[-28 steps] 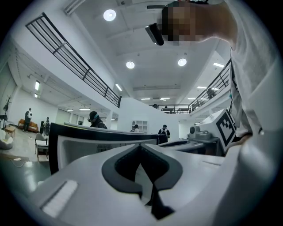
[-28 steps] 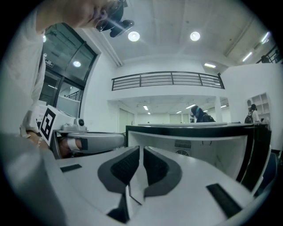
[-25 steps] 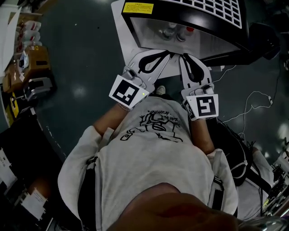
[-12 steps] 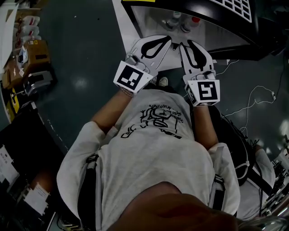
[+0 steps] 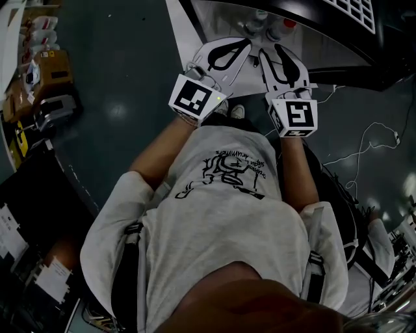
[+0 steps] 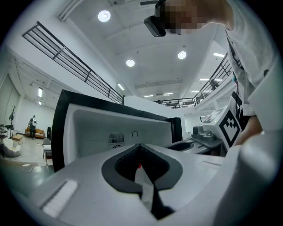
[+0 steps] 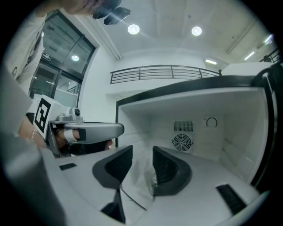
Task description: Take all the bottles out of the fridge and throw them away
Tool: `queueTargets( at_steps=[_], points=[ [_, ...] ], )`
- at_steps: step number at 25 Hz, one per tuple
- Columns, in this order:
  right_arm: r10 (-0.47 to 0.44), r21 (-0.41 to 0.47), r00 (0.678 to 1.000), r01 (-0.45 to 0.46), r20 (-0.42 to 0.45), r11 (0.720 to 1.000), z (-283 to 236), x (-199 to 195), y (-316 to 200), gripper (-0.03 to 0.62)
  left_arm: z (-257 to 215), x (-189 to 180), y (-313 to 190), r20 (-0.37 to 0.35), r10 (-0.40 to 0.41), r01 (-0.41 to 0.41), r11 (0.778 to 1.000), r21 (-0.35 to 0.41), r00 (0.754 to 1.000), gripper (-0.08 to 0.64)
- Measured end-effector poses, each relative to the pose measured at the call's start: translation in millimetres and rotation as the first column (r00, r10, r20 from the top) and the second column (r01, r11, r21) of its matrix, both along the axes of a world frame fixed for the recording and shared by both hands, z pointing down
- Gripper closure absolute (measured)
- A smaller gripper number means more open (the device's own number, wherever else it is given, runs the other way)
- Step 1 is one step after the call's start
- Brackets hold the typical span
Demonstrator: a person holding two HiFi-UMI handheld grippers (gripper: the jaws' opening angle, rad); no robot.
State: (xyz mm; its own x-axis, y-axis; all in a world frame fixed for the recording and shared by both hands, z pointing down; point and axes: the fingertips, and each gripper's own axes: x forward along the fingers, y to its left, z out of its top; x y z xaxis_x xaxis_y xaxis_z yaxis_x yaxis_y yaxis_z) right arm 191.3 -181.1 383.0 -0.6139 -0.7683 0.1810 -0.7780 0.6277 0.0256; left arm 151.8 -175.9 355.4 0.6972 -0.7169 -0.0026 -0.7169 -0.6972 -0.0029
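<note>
The open fridge (image 5: 214, 14) lies at the top of the head view, with a few bottles (image 5: 256, 25) standing on its white floor, one with a red cap (image 5: 289, 24). My left gripper (image 5: 248, 41) is shut and empty, its tips at the fridge mouth; a speck of red cap shows through its loop (image 6: 139, 166). My right gripper (image 5: 272, 47) is beside it and its jaws are opening. A clear bottle (image 7: 154, 182) shows low beyond the gap (image 7: 142, 164), partly hidden by the right jaw; the pads do not touch it.
The fridge's back wall carries a round fan vent (image 7: 182, 142) and a dial (image 7: 211, 122). Boxes and clutter (image 5: 39, 78) line the floor at the left. White cables (image 5: 364, 144) trail over the dark floor at the right.
Both grippers have moved forward to the fridge opening, and the bottles now sit just past their tips. The right jaws have parted; the left stays shut.
</note>
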Motion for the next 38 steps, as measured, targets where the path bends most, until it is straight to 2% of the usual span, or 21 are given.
queueTargets(
  at_steps=[6,9,14,19,30,35,38],
  points=[
    [0.018,0.002,1.000,-0.018,-0.002,1.000,13,1,-17,0.471,9,1,-12,-0.011,-0.007,0.007,1.000,0.021,1.000,0.551],
    [0.026,0.012,1.000,-0.026,0.000,1.000,17,2,-29,0.465,19,0,-22,0.015,-0.013,0.013,0.999,0.046,1.000,0.551],
    [0.032,0.018,0.999,-0.032,-0.010,0.999,29,1,-50,0.451,35,0,-38,0.033,-0.035,0.034,0.999,0.038,0.999,0.551],
    [0.046,0.010,0.999,-0.046,-0.025,0.999,44,-2,-65,0.436,44,-5,-49,0.022,-0.065,0.065,0.998,0.021,0.998,0.551],
    [0.071,-0.028,0.997,-0.072,-0.034,0.997,73,-7,-97,0.414,66,-2,-75,0.039,-0.074,0.073,0.997,0.019,0.996,0.551],
    [0.086,-0.044,0.996,-0.087,-0.032,0.995,85,-6,-108,0.403,84,-2,-85,0.065,-0.081,0.083,0.996,-0.026,0.995,0.551],
    [0.088,-0.050,0.995,-0.089,-0.036,0.995,91,-9,-115,0.400,89,-1,-90,0.053,-0.088,0.089,0.996,-0.026,0.995,0.551]
  ],
)
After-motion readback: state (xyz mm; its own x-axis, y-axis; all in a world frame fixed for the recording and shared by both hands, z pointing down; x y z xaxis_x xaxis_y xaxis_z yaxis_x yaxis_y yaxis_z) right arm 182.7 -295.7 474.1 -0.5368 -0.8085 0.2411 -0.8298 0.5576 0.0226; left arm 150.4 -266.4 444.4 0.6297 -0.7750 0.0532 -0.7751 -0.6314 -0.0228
